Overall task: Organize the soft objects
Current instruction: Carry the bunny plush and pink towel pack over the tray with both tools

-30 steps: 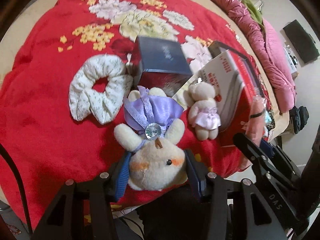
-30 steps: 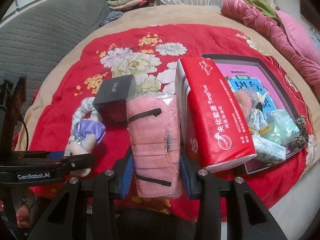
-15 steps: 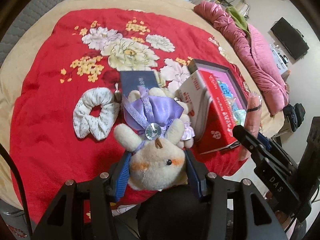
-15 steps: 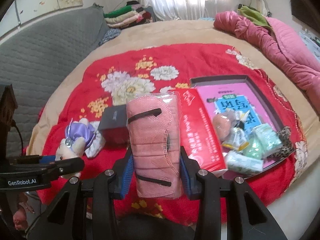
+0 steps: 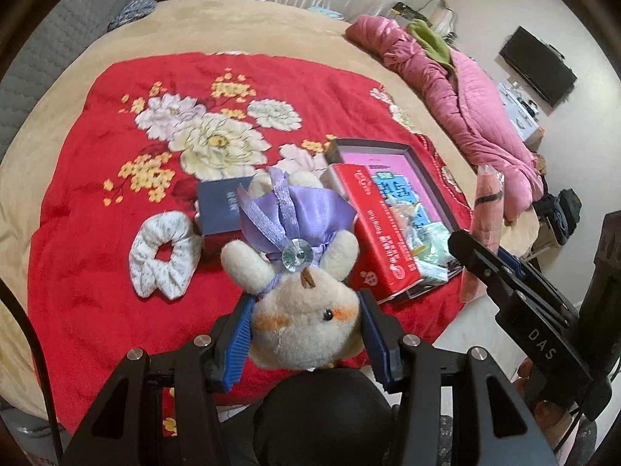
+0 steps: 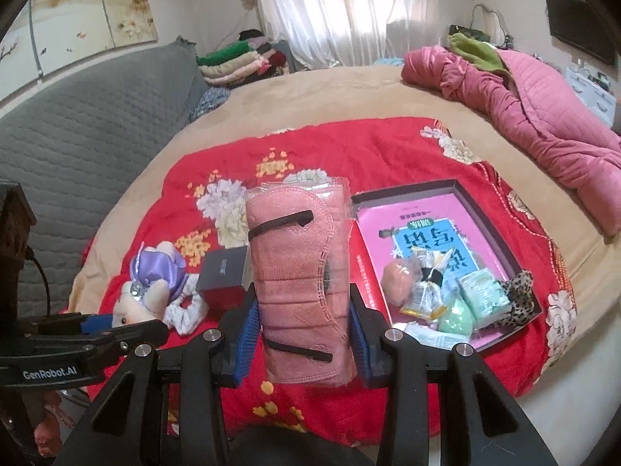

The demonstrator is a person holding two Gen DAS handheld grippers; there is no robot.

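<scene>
My left gripper (image 5: 304, 324) is shut on the head of a cream plush bear (image 5: 306, 310) in a purple satin dress, held high above the red floral blanket (image 5: 97, 194). The bear (image 6: 149, 291) also shows at the left of the right wrist view. My right gripper (image 6: 304, 326) is shut on a pink pack of face masks (image 6: 300, 272) in clear wrap, seen edge-on as the mask pack (image 5: 485, 213) in the left wrist view. A white floral scrunchie (image 5: 165, 258) lies on the blanket. A dark-rimmed tray (image 6: 500, 233) on the right holds several small soft items.
A dark blue box (image 5: 223, 207) sits behind the scrunchie. A red tissue pack (image 5: 376, 233) leans on the tray's left rim. A pink quilted cover (image 6: 543, 116) lies bunched at the far right of the bed. A grey padded headboard (image 6: 77, 124) stands at the left.
Both grippers have risen with their loads; the blanket, tray and boxes look smaller and farther below. More of the room and the curtains came into view.
</scene>
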